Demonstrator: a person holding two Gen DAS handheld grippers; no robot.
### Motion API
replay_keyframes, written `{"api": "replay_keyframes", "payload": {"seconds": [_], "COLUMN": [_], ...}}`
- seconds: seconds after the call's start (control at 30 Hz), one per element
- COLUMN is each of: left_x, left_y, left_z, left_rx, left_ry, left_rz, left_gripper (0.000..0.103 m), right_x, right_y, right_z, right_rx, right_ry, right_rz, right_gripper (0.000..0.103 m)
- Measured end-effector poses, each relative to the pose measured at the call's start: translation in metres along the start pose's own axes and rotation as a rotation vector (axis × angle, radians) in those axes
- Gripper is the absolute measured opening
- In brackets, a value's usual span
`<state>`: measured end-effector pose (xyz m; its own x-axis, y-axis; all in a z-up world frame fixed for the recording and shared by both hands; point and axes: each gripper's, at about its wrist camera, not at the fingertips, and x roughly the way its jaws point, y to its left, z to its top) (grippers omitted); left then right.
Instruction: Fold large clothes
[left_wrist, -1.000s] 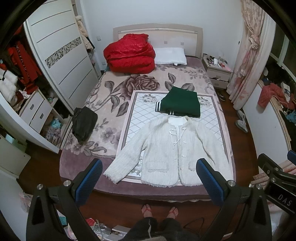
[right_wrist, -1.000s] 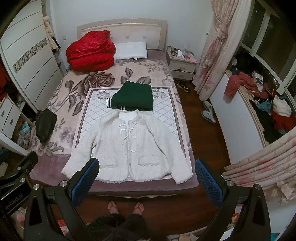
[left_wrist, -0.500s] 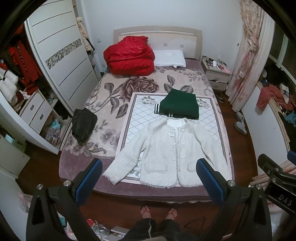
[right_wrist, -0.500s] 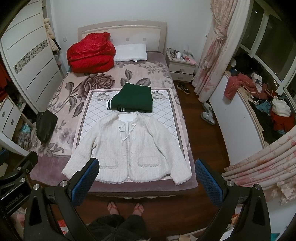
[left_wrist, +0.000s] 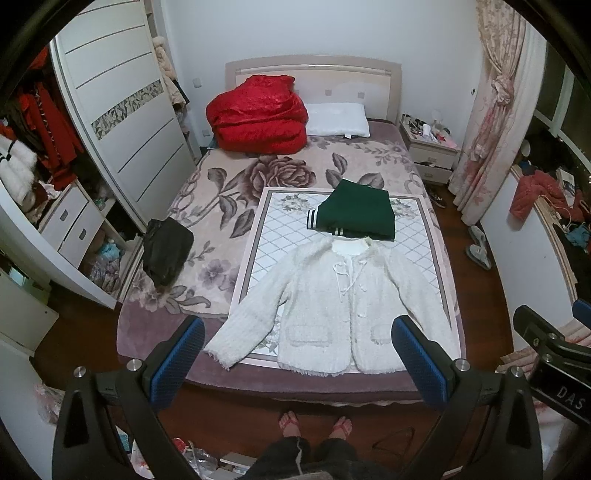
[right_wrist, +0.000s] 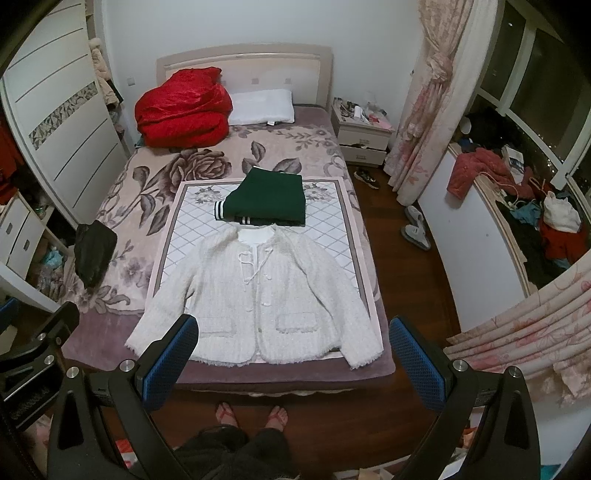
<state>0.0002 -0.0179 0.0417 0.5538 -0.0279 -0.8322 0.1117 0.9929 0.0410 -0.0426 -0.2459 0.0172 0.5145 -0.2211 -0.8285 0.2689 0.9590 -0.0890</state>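
Note:
A white fuzzy jacket (left_wrist: 332, 306) lies spread flat, front up, sleeves out, on a quilted mat (left_wrist: 266, 240) at the foot of the bed; it also shows in the right wrist view (right_wrist: 258, 295). A folded green garment (left_wrist: 354, 214) with striped cuffs lies just beyond its collar, also in the right wrist view (right_wrist: 269, 201). My left gripper (left_wrist: 295, 358) is open and empty, held high above the bed's foot edge. My right gripper (right_wrist: 291, 354) is open and empty at a similar height.
A red quilt (left_wrist: 258, 114) and a white pillow (left_wrist: 338, 120) sit at the headboard. A black garment (left_wrist: 166, 249) lies on the bed's left edge. A wardrobe (left_wrist: 122, 110) stands left, a nightstand (left_wrist: 430, 151) and curtains right. The person's feet (left_wrist: 314, 422) stand at the bed's foot.
Both grippers have tilted down slightly, so the bed and jacket sit a little higher in both views. Nothing on the bed has moved.

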Motion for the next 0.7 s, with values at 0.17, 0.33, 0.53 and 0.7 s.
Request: {"api": "replay_keyframes", "payload": {"seconds": [0.17,0.33,0.53,0.7], "left_x": [0.002,-0.001,0.000,-0.001], "left_y": [-0.004,0.000,0.000,0.001], "left_z": [0.005,0.001,0.001,-0.004], "left_rx": [-0.001,-0.002,-0.001,0.000], "left_ry": [-0.005,-0.007,-0.009,-0.011], "left_rz": [-0.002,-0.001,-0.001,-0.001], "left_gripper": [0.103,0.103,0.103,0.103], "right_x": [-0.004,-0.002,-0.002,-0.004], "right_y": [-0.001,0.000,0.000,0.000], "right_z": [0.003,-0.004,-0.006,-0.006], "right_rx": [0.000,0.001,0.002,0.003], "right_ry": [-0.002,-0.004,-0.006,-0.008], "right_rz": [0.000,0.000,0.001,0.000], "right_gripper": [0.103,0.103,0.103,0.103]}}
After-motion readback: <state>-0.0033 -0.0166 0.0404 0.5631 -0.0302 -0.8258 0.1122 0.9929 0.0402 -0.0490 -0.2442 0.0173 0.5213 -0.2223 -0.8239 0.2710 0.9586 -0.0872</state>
